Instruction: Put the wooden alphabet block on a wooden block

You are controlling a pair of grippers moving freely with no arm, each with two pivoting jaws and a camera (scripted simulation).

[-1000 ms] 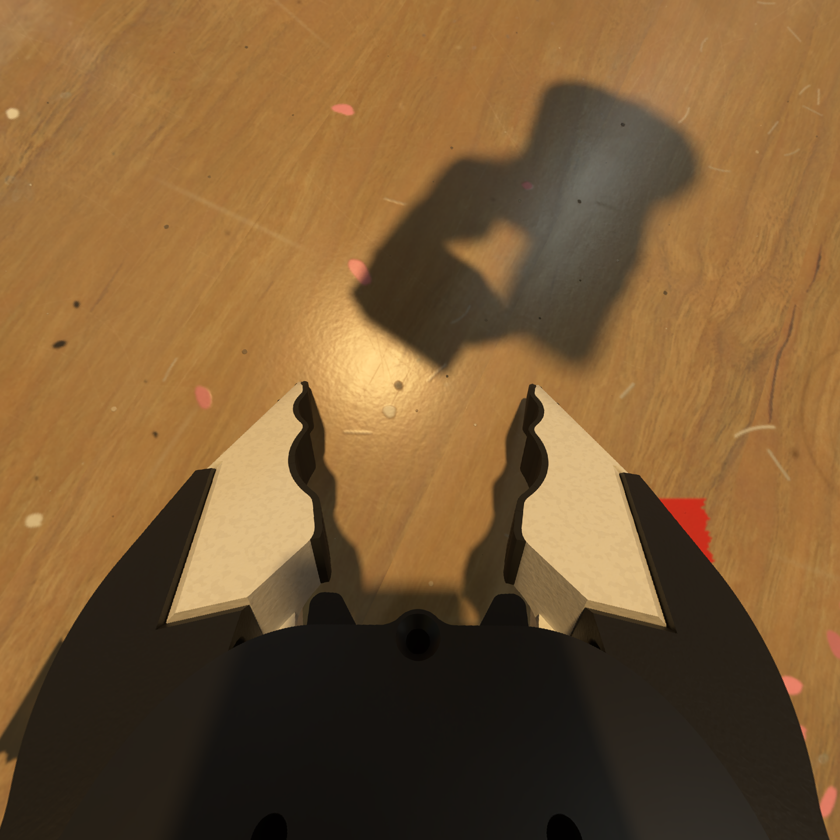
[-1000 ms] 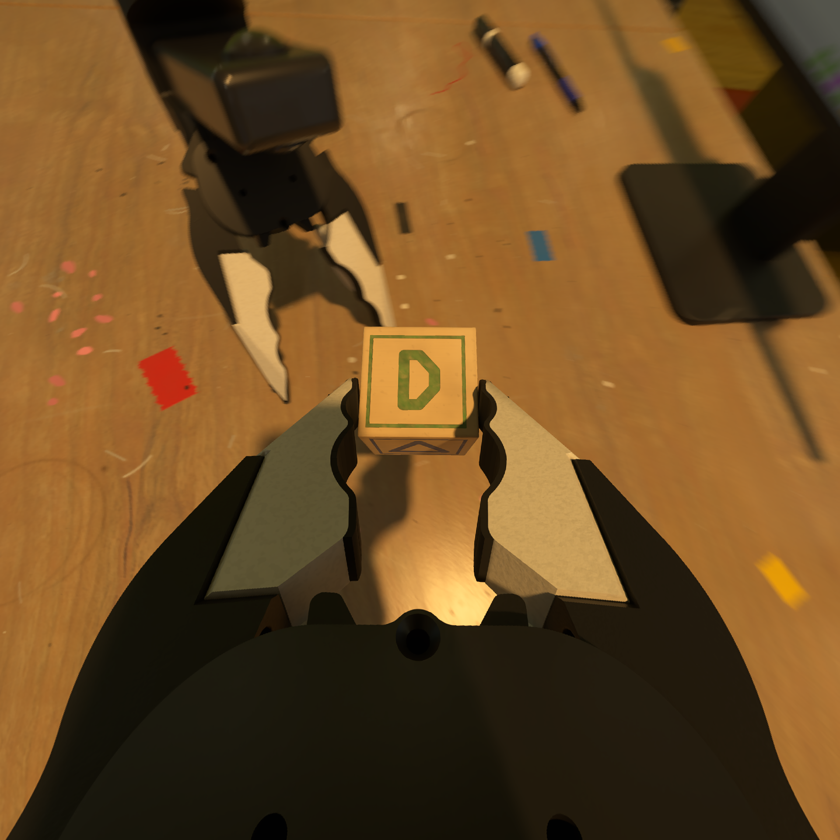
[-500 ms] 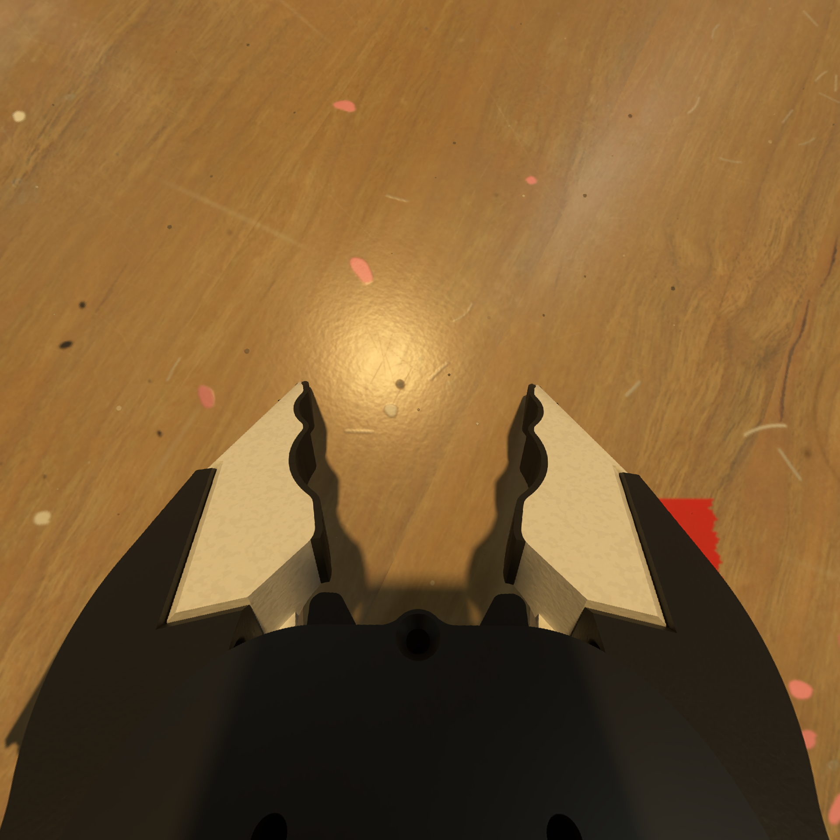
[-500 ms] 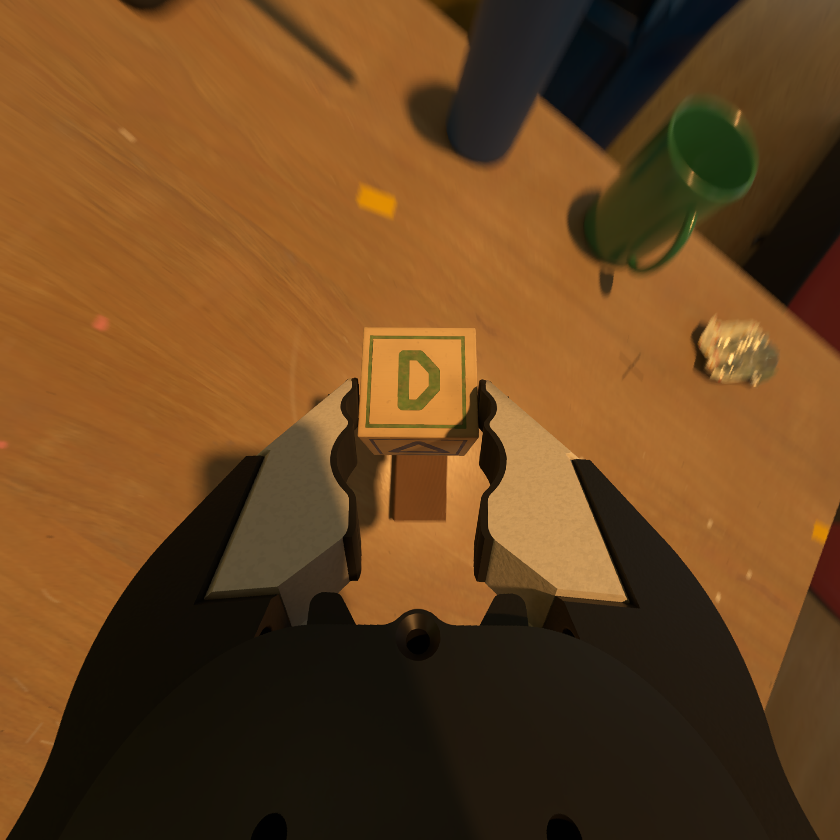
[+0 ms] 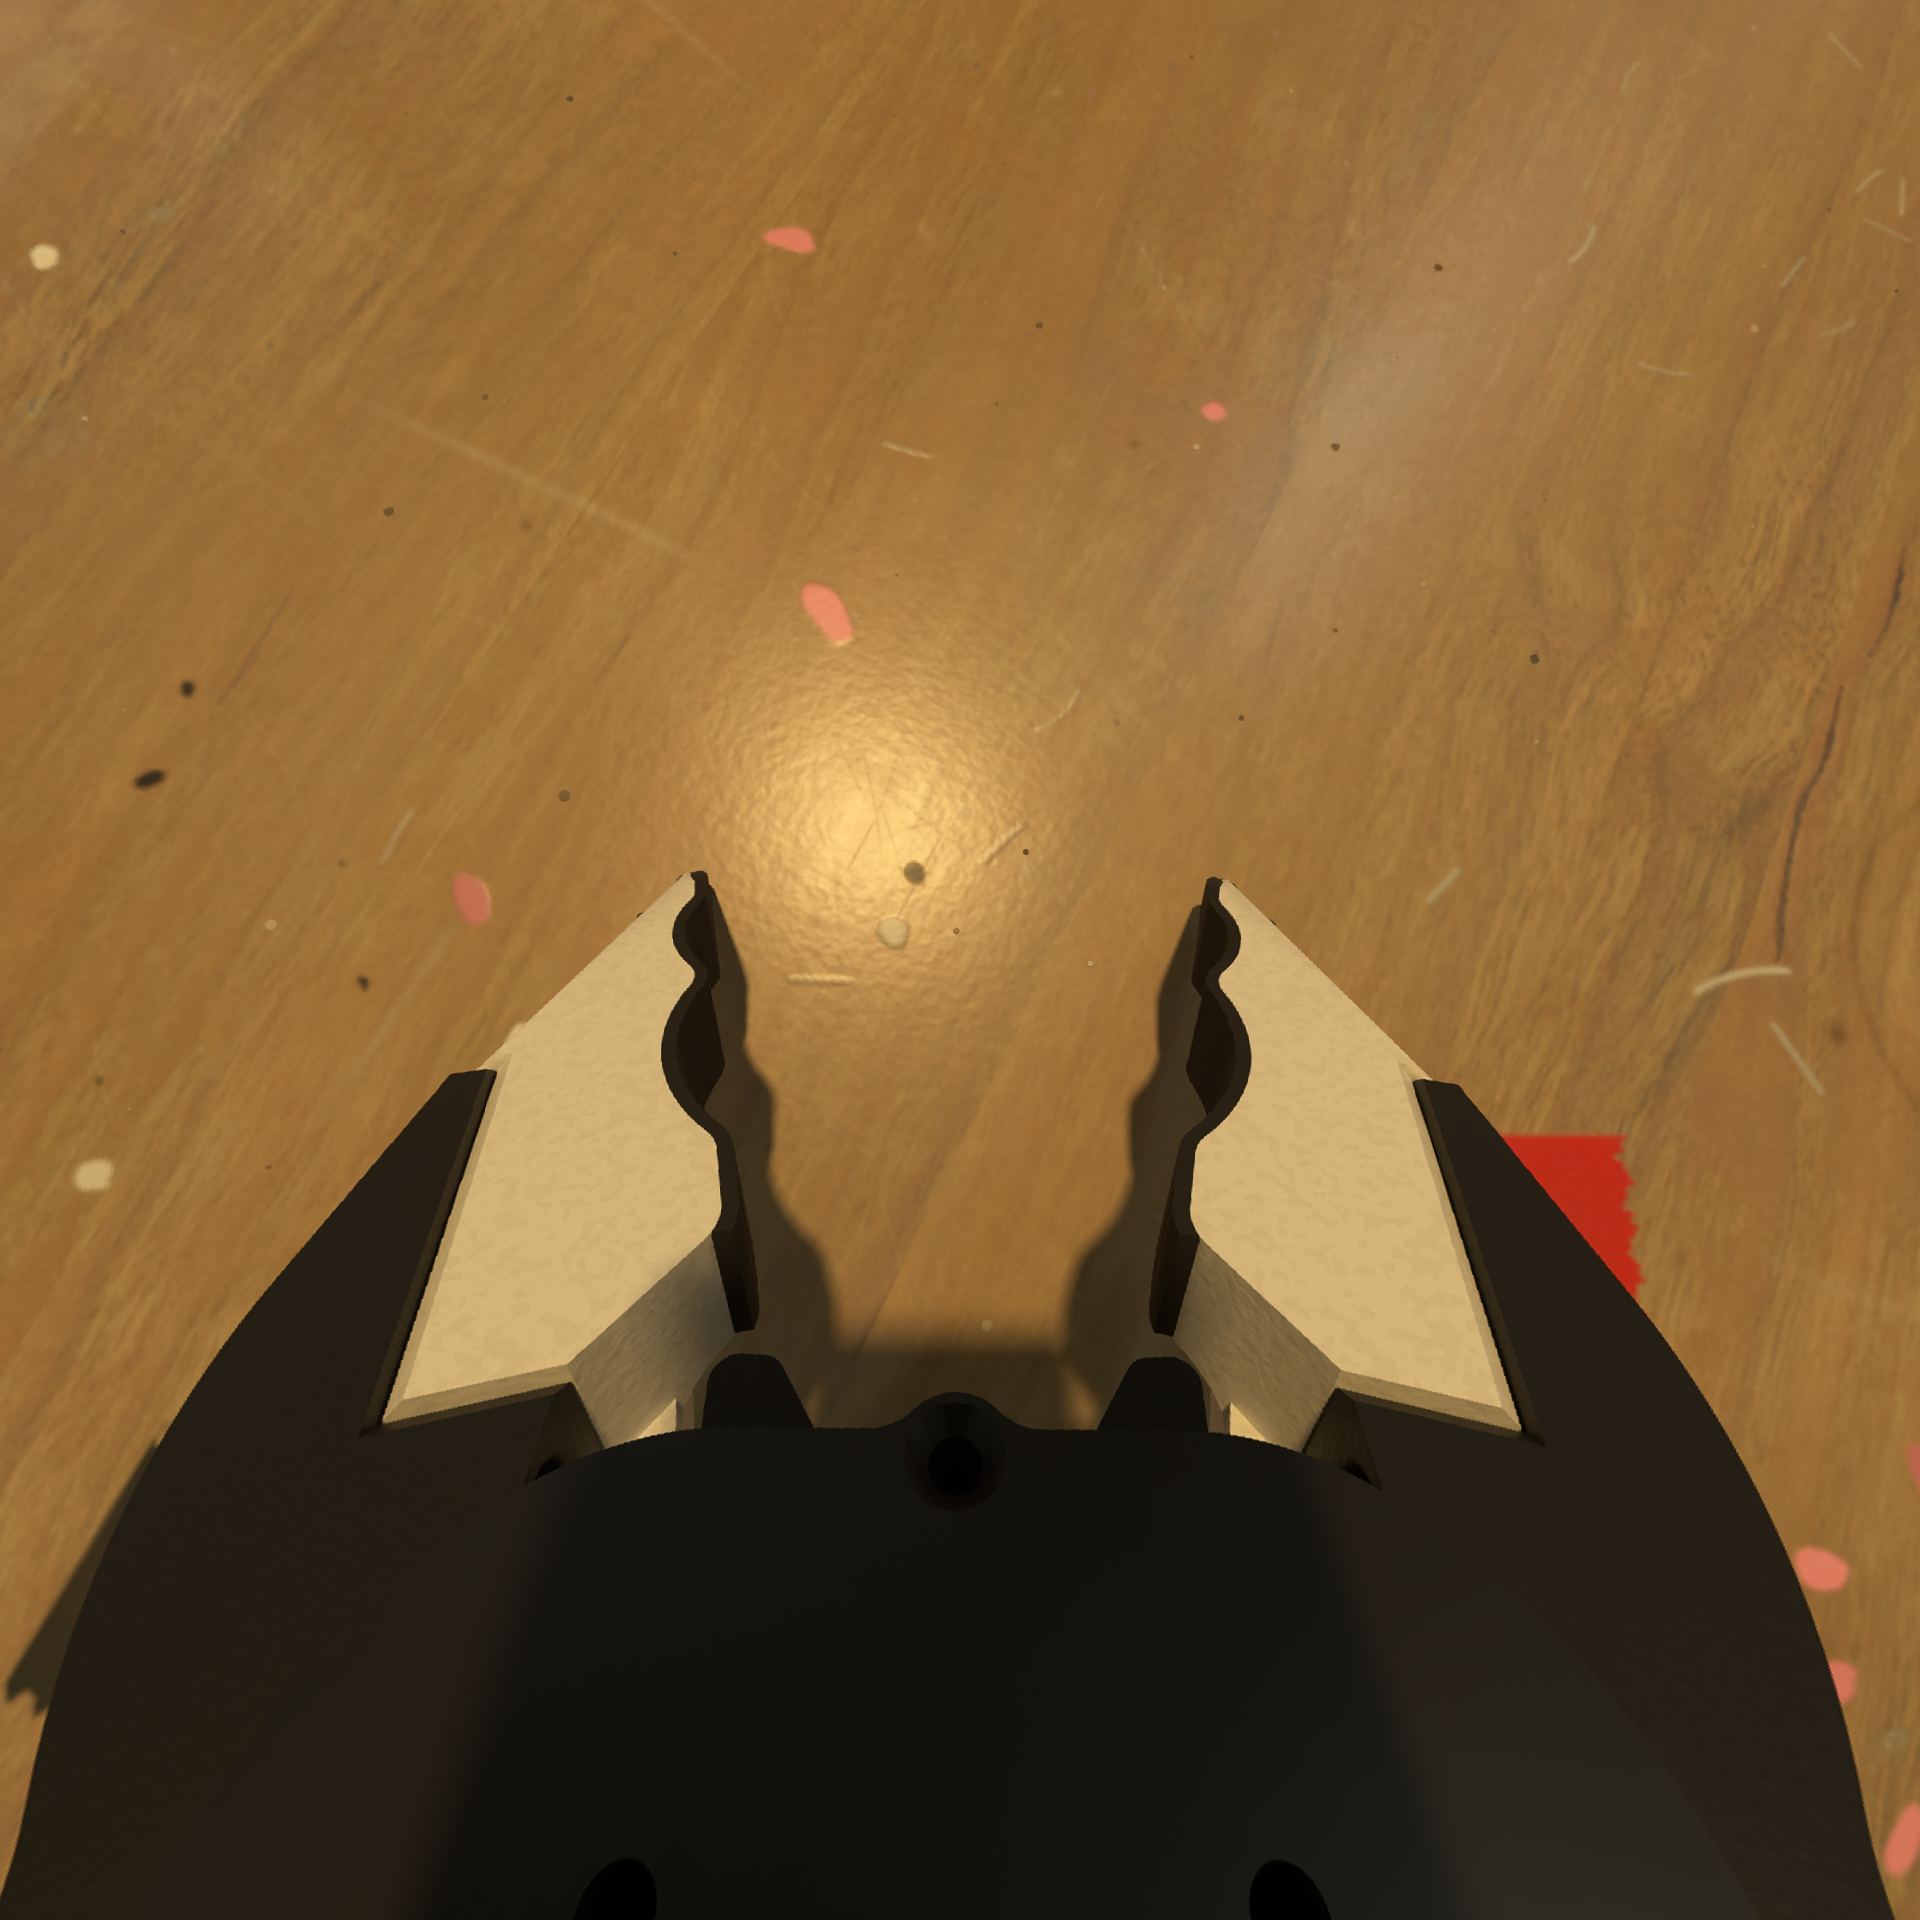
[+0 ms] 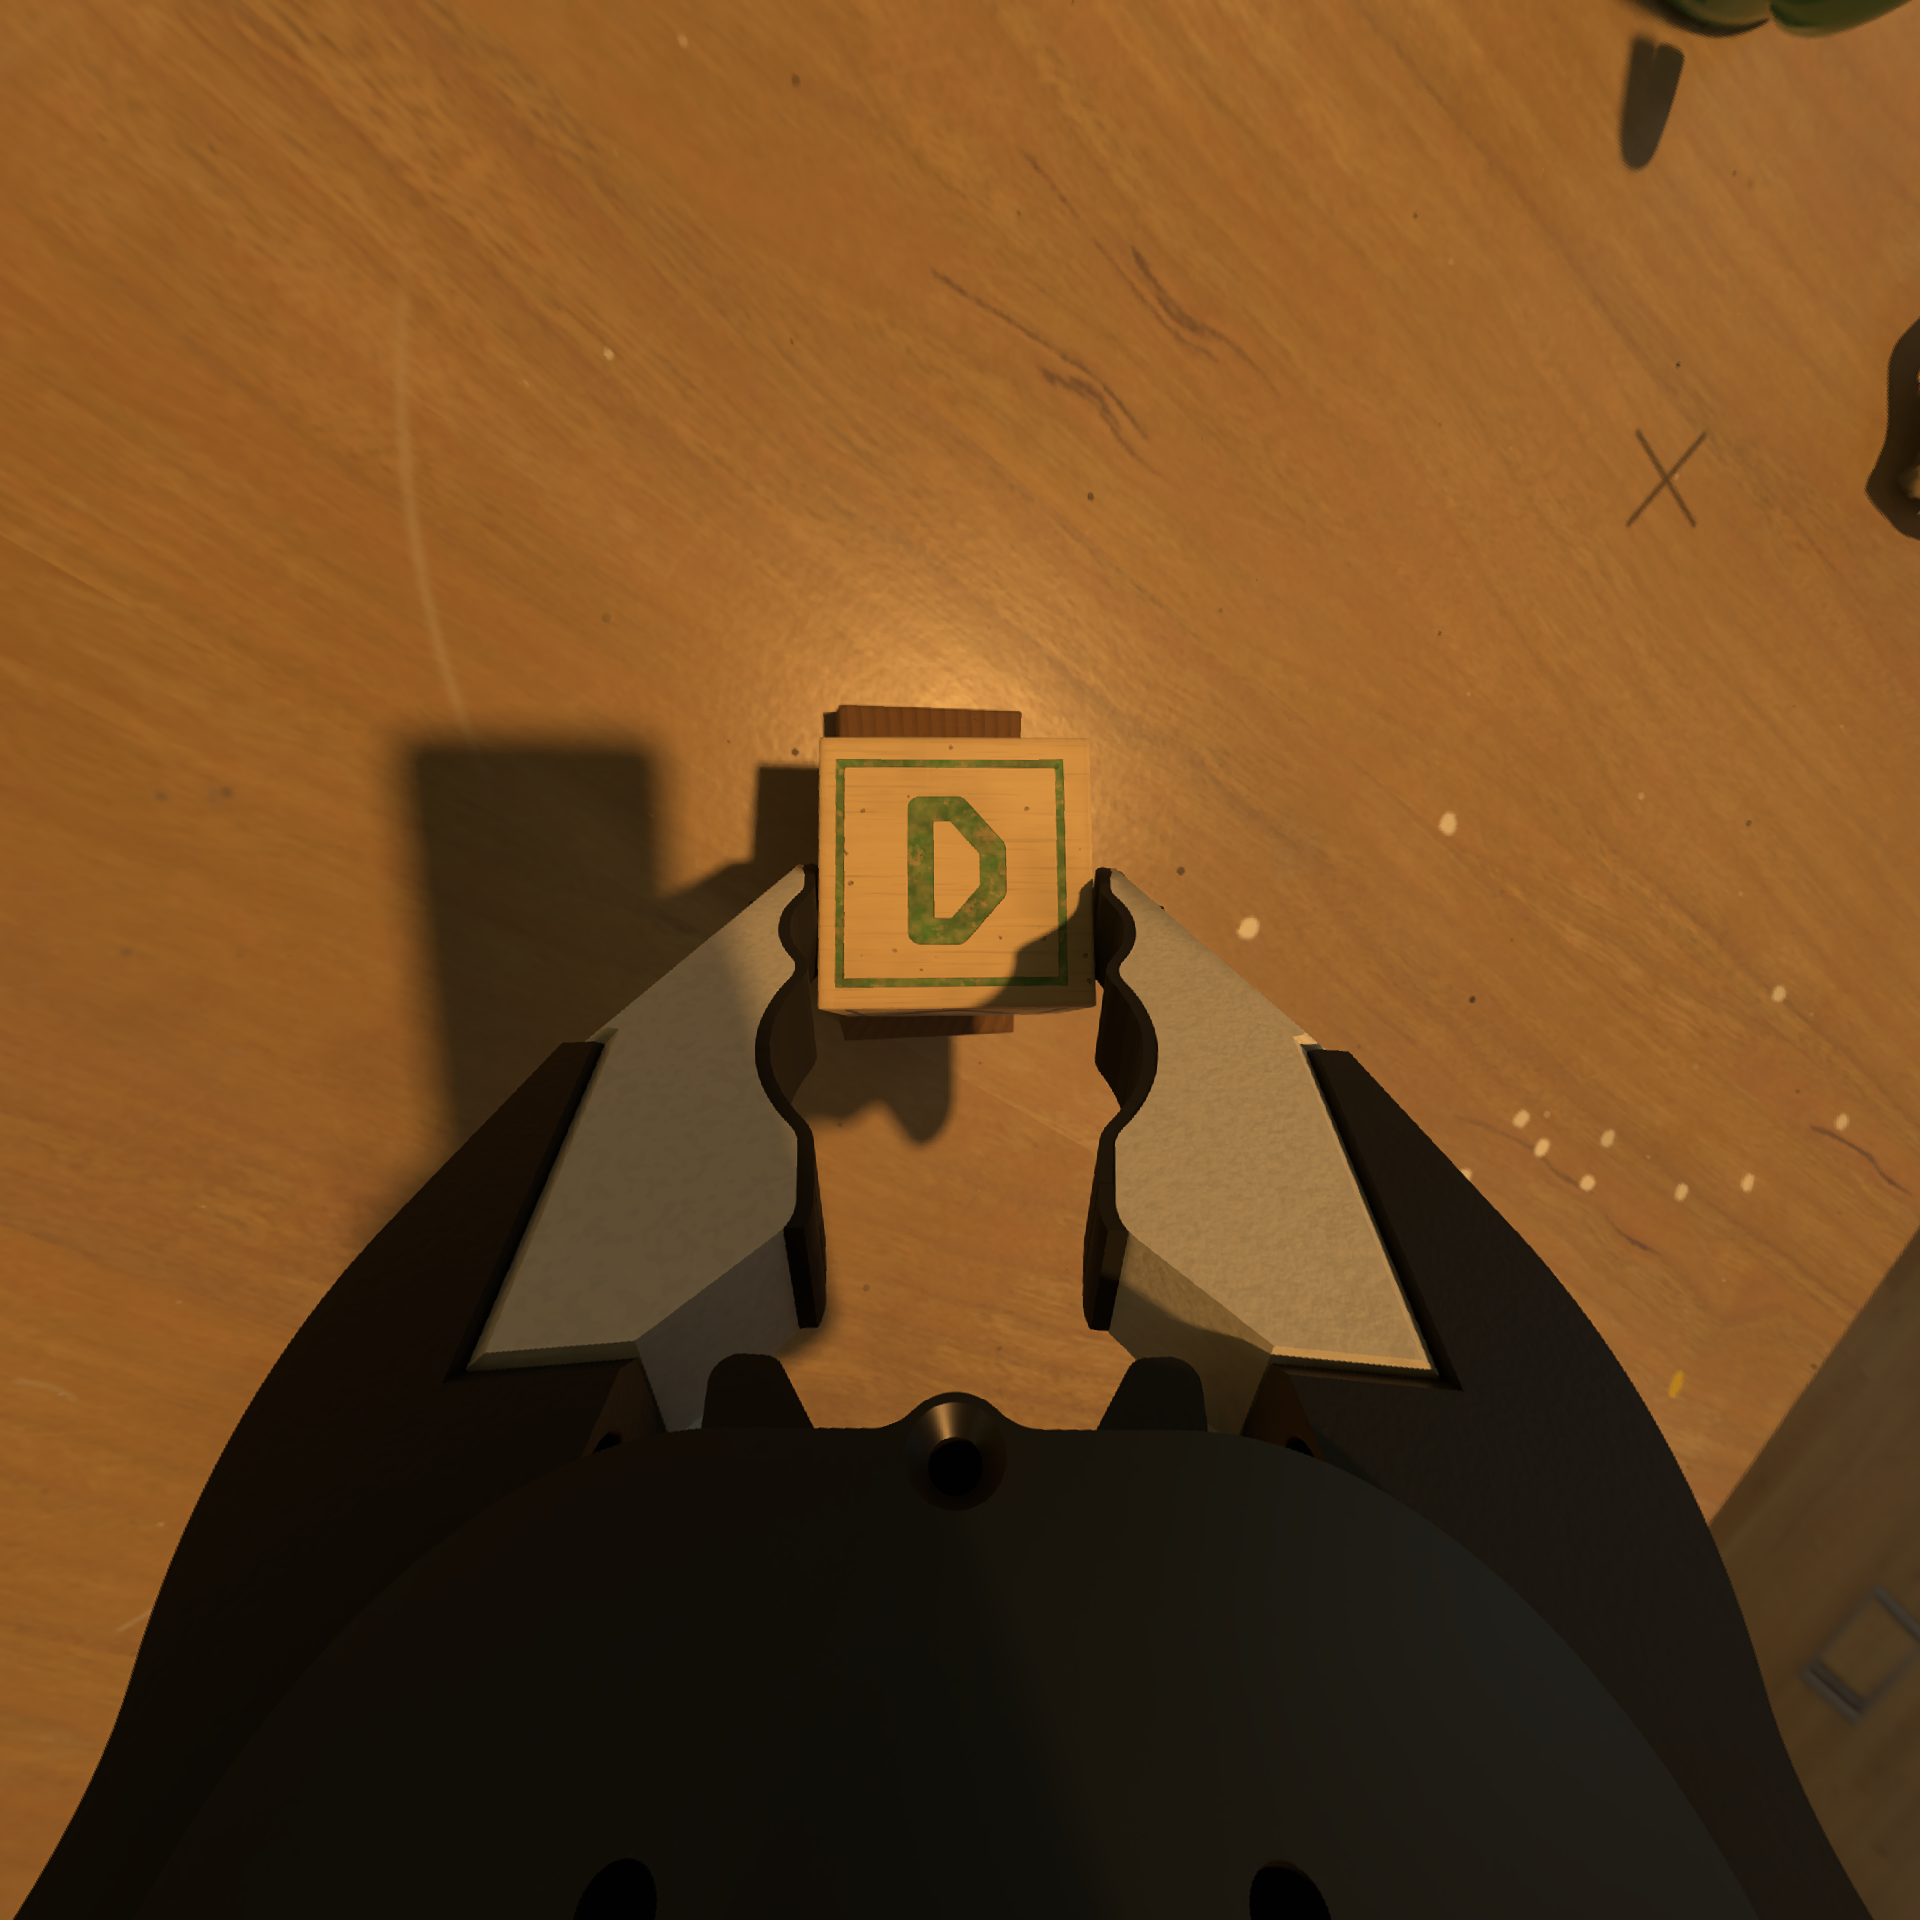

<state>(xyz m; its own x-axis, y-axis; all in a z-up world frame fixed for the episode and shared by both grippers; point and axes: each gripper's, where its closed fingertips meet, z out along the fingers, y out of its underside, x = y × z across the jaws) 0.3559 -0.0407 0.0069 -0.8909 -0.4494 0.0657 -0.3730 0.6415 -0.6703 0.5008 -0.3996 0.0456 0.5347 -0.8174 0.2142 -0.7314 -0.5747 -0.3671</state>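
The right gripper (image 6: 951, 883) clasps the wooden alphabet block (image 6: 953, 875) at its fingertips, directly over a darker wooden block (image 6: 928, 719) whose edges peek out above and below it. Bare tabletop (image 6: 1247, 416) surrounds them. The left gripper (image 5: 954, 883) hangs spread and empty over wood, a red tape scrap (image 5: 1579, 1195) beside its right finger.

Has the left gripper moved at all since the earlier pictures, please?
No. The left gripper hangs open over the same spot: the red patch and the pink fleck on the table sit where they did in its view.
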